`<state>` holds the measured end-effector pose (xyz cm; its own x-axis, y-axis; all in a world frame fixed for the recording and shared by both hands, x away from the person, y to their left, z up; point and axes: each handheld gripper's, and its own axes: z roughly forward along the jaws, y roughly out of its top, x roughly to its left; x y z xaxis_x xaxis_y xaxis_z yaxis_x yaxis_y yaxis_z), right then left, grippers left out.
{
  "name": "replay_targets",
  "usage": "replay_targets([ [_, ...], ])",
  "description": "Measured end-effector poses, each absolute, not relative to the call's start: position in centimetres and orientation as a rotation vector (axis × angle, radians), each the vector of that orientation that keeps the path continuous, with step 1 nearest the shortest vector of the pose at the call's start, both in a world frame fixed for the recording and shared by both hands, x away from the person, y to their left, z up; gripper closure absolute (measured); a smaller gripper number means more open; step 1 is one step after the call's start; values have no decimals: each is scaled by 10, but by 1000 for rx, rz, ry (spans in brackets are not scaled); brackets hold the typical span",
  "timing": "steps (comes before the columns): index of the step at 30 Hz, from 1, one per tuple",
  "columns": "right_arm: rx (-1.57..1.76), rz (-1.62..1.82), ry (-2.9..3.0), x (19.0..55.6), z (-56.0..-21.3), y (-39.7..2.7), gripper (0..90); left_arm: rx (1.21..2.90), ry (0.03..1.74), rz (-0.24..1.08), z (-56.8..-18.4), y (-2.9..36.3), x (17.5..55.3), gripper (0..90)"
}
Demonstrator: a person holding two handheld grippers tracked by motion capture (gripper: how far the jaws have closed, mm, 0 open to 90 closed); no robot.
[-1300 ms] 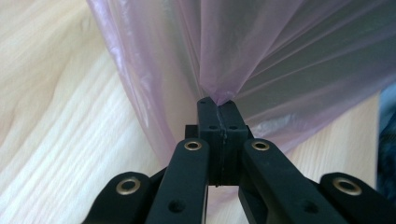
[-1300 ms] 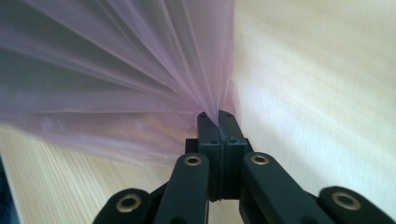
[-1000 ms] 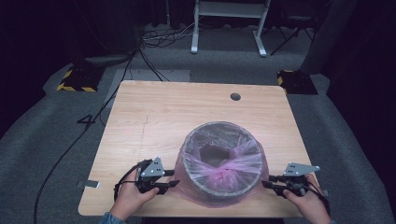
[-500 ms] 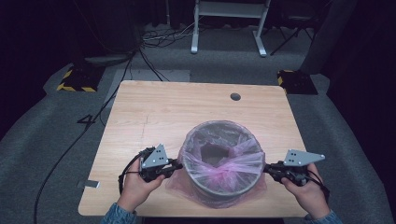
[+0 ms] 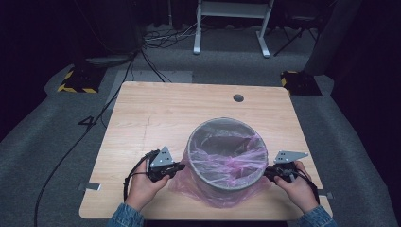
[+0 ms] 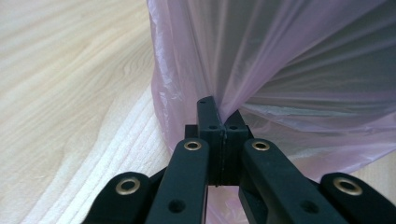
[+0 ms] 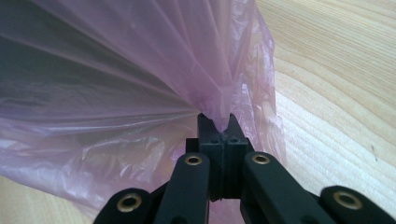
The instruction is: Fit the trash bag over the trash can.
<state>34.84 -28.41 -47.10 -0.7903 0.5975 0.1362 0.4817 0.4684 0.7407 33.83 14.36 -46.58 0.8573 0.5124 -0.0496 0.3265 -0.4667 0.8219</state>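
Bin point(image 5: 226, 182) on table point(image 5: 156, 118), pink bag point(image 5: 227, 156) inside; left tool point(image 5: 182, 167) and right tool point(image 5: 265, 173) each clamped on bag film.

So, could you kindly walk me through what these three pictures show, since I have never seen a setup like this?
There is no robot arm here. A person stands at a wooden table and holds a hand-operated tool in each hand: the left gripper and the right gripper, each with two black jaws. The high view comes from a fixed camera above, looking down on the table. The other two come from small cameras riding on each tool, looking along its jaws. On the table stands a round grey bin with a thin pink plastic bag over it. In the left gripper view the jaws are shut, pinching the bag's film; the right gripper view shows the same on the other side. Both have just closed on it.
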Motion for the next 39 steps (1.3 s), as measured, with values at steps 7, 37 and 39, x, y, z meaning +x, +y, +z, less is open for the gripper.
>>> replay_targets([
  [7,916,1061,2657,350,-483,-275,900,2201,529,209,-472,129,324,900],
  [37,773,1313,2562,334,-437,-290,503,2075,544,341,-459,141,325,517],
  [39,758,1325,2536,331,-433,-297,383,2049,578,304,-458,148,322,395],
])
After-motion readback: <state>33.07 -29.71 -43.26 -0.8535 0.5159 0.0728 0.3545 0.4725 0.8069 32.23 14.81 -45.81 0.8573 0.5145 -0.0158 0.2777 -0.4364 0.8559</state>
